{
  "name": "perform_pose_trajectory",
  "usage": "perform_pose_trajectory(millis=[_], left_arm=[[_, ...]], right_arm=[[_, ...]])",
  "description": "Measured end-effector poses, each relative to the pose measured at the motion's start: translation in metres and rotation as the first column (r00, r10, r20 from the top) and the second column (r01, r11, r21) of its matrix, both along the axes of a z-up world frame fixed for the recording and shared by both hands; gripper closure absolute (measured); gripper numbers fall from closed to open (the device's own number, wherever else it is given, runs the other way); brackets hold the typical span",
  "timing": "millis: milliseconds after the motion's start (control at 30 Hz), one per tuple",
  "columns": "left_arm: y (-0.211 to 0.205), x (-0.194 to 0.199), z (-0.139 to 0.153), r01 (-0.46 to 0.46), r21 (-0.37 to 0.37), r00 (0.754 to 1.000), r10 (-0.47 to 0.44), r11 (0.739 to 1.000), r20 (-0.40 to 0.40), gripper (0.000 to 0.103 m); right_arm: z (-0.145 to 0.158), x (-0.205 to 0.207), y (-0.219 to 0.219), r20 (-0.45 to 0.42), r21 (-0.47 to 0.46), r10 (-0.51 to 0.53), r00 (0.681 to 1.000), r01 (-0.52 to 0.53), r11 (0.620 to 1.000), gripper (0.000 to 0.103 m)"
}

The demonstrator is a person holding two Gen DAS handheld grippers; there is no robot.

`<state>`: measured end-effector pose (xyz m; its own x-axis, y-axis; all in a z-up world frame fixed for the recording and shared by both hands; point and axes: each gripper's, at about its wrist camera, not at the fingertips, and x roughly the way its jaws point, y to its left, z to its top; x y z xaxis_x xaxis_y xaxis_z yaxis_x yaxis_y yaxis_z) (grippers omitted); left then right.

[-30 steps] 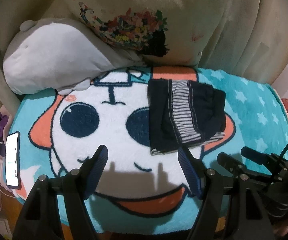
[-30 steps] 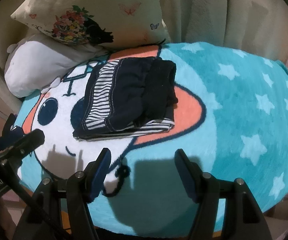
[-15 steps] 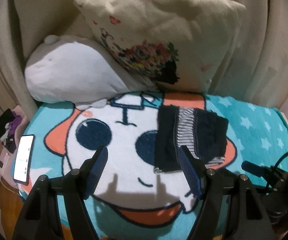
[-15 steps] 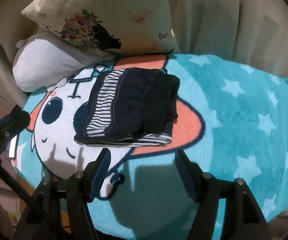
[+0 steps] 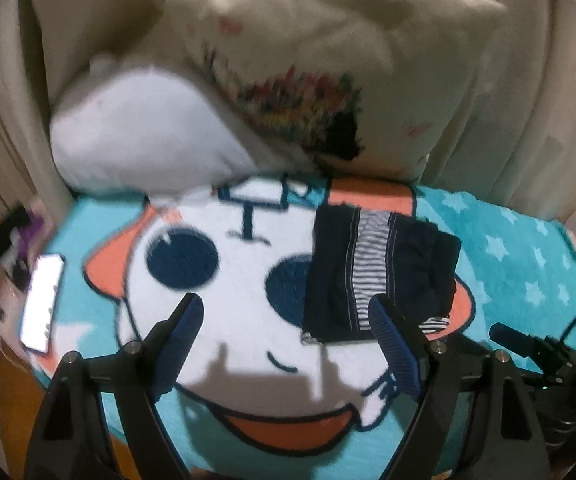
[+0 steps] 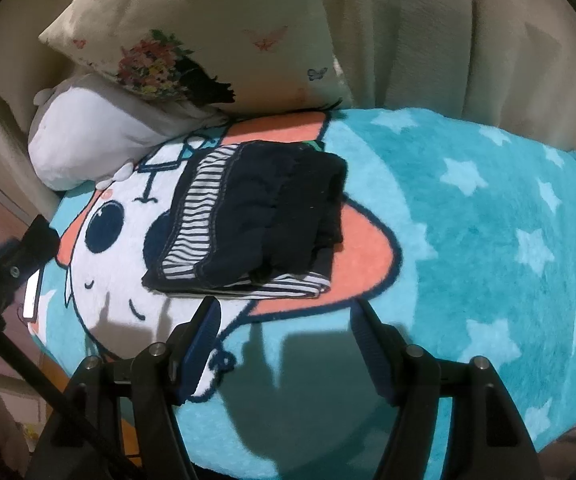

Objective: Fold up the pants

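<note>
Underneath everything, a teal blanket (image 6: pixel 488 248) with a cartoon face covers the bed, two pillows (image 6: pixel 216 36) at its far edge. Folded dark pants (image 6: pixel 256 212) with a striped band lie on the face. Both the left gripper (image 5: pixel 288 320) and right gripper (image 6: pixel 284 316) hover nearby, fingers spread, holding nothing.

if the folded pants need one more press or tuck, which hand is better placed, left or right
Right, probably. The right tool is open and lined up just short of the folded pants. The left tool, also open, sits off to their side, only one finger overlapping them.
</note>
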<state>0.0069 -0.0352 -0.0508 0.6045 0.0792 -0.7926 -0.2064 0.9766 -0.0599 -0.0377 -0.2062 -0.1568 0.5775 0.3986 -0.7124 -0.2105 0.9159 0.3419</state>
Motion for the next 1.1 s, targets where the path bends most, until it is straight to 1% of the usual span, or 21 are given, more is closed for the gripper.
perform_pose_trajectory(millis=[67, 100, 133, 200, 267, 333, 367, 433, 500, 600, 633, 667, 700, 733, 767, 800, 833, 867, 967, 1033, 1100], left_arm=[[0.012, 0.011, -0.013, -0.009, -0.084, 0.999, 0.005, 0.996, -0.049, 0.019], [0.015, 0.017, -0.018, -0.004, -0.102, 0.998, -0.002, 0.995, -0.063, 0.019], [0.017, 0.026, -0.023, 0.01, -0.11, 0.997, -0.018, 0.994, -0.076, 0.019], [0.012, 0.041, -0.029, 0.054, -0.092, 0.995, -0.061, 0.994, -0.08, 0.019], [0.006, 0.058, -0.037, 0.111, -0.088, 0.989, -0.119, 0.99, -0.093, 0.019], [0.003, 0.079, -0.05, 0.162, -0.155, 0.978, -0.18, 0.975, -0.109, 0.019], [0.003, 0.086, -0.055, 0.17, -0.176, 0.974, -0.193, 0.97, -0.121, 0.019], [0.003, 0.104, -0.074, 0.177, -0.237, 0.963, -0.217, 0.955, -0.157, 0.019], [0.004, 0.118, -0.091, 0.171, -0.281, 0.953, -0.231, 0.944, -0.194, 0.019], [0.006, 0.127, -0.104, 0.163, -0.361, 0.948, -0.247, 0.918, -0.201, 0.019], [0.007, 0.129, -0.106, 0.156, -0.385, 0.948, -0.247, 0.91, -0.199, 0.022], [0.009, 0.128, -0.106, 0.146, -0.42, 0.951, -0.243, 0.896, -0.188, 0.029], [0.009, 0.128, -0.107, 0.146, -0.458, 0.95, -0.254, 0.877, -0.183, 0.056], [0.009, 0.127, -0.107, 0.141, -0.504, 0.946, -0.266, 0.852, -0.184, 0.072], [0.008, 0.125, -0.104, 0.141, -0.503, 0.948, -0.262, 0.853, -0.179, 0.074], [0.006, 0.124, -0.1, 0.151, -0.487, 0.949, -0.264, 0.86, -0.172, 0.08], [0.004, 0.122, -0.095, 0.162, -0.473, 0.949, -0.268, 0.866, -0.167, 0.085], [0.004, 0.12, -0.09, 0.164, -0.462, 0.95, -0.265, 0.872, -0.164, 0.085], [0.008, 0.111, -0.071, 0.164, -0.451, 0.96, -0.247, 0.878, -0.133, 0.086], [0.012, 0.103, -0.056, 0.161, -0.424, 0.968, -0.227, 0.891, -0.109, 0.086], [0.021, 0.097, -0.046, 0.152, -0.411, 0.974, -0.206, 0.899, -0.09, 0.086]], right_arm=[[-0.003, 0.006, -0.007, -0.001, 0.015, -0.008, 1.0, 0.008, 1.0, 0.031], [-0.004, 0.012, -0.011, 0.004, 0.019, -0.008, 1.0, 0.008, 1.0, 0.03], [-0.004, 0.017, -0.014, 0.007, 0.028, -0.004, 1.0, 0.004, 1.0, 0.03], [-0.004, 0.032, -0.019, 0.013, 0.084, 0.019, 1.0, -0.02, 0.996, 0.03], [-0.003, 0.046, -0.02, 0.011, 0.126, 0.036, 0.999, -0.037, 0.991, 0.026], [-0.005, 0.065, -0.017, 0.0, 0.17, 0.063, 0.998, -0.062, 0.984, 0.025], [-0.009, 0.076, -0.014, -0.015, 0.181, 0.069, 0.997, -0.066, 0.981, 0.025], [-0.017, 0.092, -0.009, -0.049, 0.208, 0.089, 0.995, -0.077, 0.975, 0.025], [-0.026, 0.105, -0.004, -0.085, 0.221, 0.089, 0.992, -0.068, 0.973, 0.025], [-0.036, 0.119, 0.001, -0.123, 0.258, 0.096, 0.988, -0.062, 0.964, 0.023], [-0.039, 0.123, 0.002, -0.129, 0.271, 0.096, 0.987, -0.058, 0.961, 0.023], [-0.041, 0.125, 0.002, -0.135, 0.286, 0.102, 0.986, -0.06, 0.956, 0.025], [-0.041, 0.127, 0.002, -0.138, 0.296, 0.103, 0.985, -0.059, 0.953, 0.033], [-0.04, 0.127, 0.003, -0.138, 0.305, 0.114, 0.984, -0.068, 0.95, 0.04], [-0.039, 0.127, 0.004, -0.138, 0.315, 0.134, 0.981, -0.084, 0.945, 0.051], [-0.036, 0.126, 0.004, -0.134, 0.317, 0.142, 0.981, -0.093, 0.944, 0.056], [-0.031, 0.125, 0.005, -0.124, 0.313, 0.151, 0.981, -0.106, 0.944, 0.058], [-0.027, 0.123, 0.006, -0.115, 0.311, 0.157, 0.981, -0.114, 0.943, 0.061], [-0.009, 0.115, 0.012, -0.081, 0.328, 0.174, 0.981, -0.139, 0.934, 0.063], [0.002, 0.11, 0.018, -0.061, 0.341, 0.192, 0.979, -0.16, 0.926, 0.063], [0.009, 0.107, 0.026, -0.047, 0.351, 0.208, 0.977, -0.179, 0.919, 0.063]])
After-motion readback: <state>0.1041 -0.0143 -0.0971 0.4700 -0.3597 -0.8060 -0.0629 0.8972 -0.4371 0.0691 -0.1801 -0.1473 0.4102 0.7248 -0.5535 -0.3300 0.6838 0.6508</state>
